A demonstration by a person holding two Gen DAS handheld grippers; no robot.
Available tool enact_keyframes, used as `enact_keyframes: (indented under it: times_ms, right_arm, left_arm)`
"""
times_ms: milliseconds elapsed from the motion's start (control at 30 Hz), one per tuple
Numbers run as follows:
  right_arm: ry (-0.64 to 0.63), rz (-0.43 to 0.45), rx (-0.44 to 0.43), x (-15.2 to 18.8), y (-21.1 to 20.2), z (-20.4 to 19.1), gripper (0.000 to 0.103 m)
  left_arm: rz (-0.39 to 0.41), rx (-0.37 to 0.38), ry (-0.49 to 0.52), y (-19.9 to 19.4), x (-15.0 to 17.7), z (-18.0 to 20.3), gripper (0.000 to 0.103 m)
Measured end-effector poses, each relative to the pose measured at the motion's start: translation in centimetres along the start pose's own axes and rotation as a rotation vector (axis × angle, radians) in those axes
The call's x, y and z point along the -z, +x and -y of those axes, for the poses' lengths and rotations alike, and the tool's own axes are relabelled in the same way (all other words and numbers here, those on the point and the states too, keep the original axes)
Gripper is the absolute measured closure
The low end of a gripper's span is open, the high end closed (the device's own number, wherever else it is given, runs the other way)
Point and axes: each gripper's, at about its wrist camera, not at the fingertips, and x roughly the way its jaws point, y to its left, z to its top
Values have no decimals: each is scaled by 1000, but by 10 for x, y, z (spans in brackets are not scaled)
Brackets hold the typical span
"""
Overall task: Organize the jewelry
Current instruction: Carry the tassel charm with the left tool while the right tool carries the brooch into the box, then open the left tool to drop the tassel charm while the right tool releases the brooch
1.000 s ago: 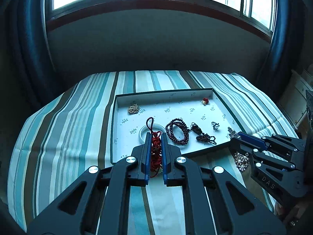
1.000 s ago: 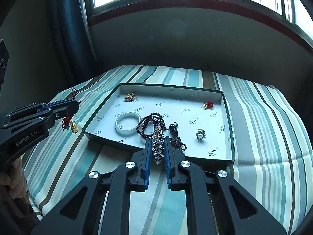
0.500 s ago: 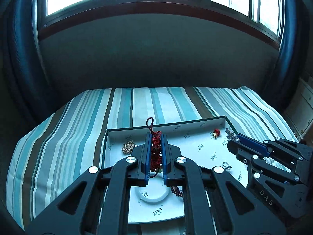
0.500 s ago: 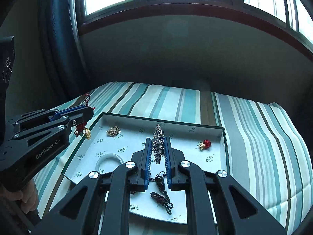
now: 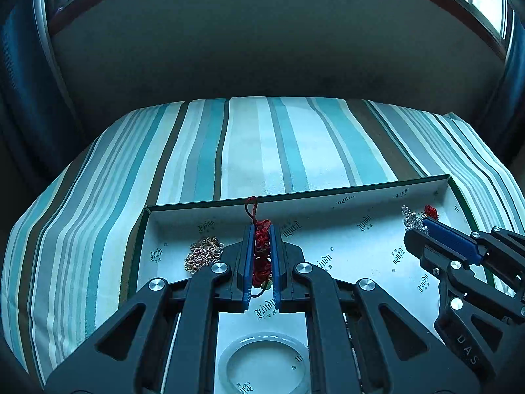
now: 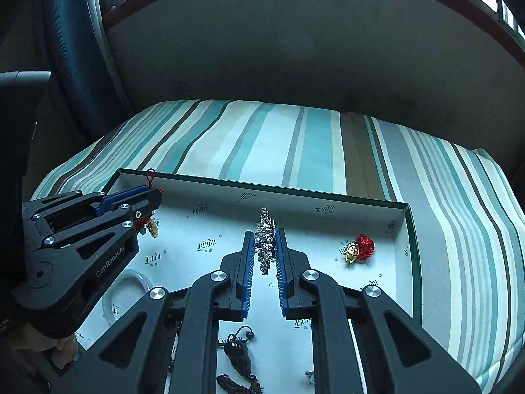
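The left gripper (image 5: 261, 256) is holding a bunched red cord with a small gold charm (image 5: 261, 252) between its blue pads, the two fingers closed tightly on it, and the loop of the cord is standing up above the fingertips. It is hanging over the far-left part of the shallow white box lid with a dark green rim (image 5: 328, 195), which is lying on the bed cover with teal, white and brown stripes (image 5: 262, 144). The right gripper (image 6: 265, 246) is gripping a sparkling silver crystal chain (image 6: 265, 239) in the same way, with its fingers pressed on the middle of the bundle, over the far middle of the tray. I think both pieces are carried above the tray floor because each one is going to a free spot near the back wall, apart from the others. A tangled gold chain (image 5: 203, 254) is lying just left of the left gripper, and a red knot with a gold figure (image 6: 359, 249) is lying right of the right gripper, so the two free spots are between them. A pale translucent bangle (image 5: 265, 361) and a dark beaded string with tassels (image 6: 238, 358) are lying nearer to the cameras. Probably the next move is lowering and letting go, taking care that the cords are not falling on the neighbours.
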Motion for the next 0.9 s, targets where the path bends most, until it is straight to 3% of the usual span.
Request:
enact_keyframes:
  times_ms: [267, 567, 733, 800, 833, 867, 900]
  right_arm:
    - [7, -78, 8, -4, 30, 3, 90]
    - [8, -92, 20, -4, 43, 1, 90]
    - [9, -91, 23, -3, 43, 1, 88]
    - [12, -90, 21, -3, 42, 2, 78]
    - [15, -85, 24, -3, 42, 2, 63]
    - [17, -78, 31, -3, 41, 3, 55]
    - [17, -74, 36, -3, 40, 3, 55]
  left_arm:
    - [-56, -21, 34, 19, 1, 2, 93]
    - [-69, -18, 31, 22, -1, 2, 93]
    - [-69, -16, 27, 22, -1, 2, 82]
    - [-69, -12, 28, 21, 0, 2, 71]
    - [-67, -11, 28, 20, 0, 2, 68]
    - [-67, -13, 27, 20, 0, 2, 61]
    - [-65, -14, 25, 20, 1, 3, 56]
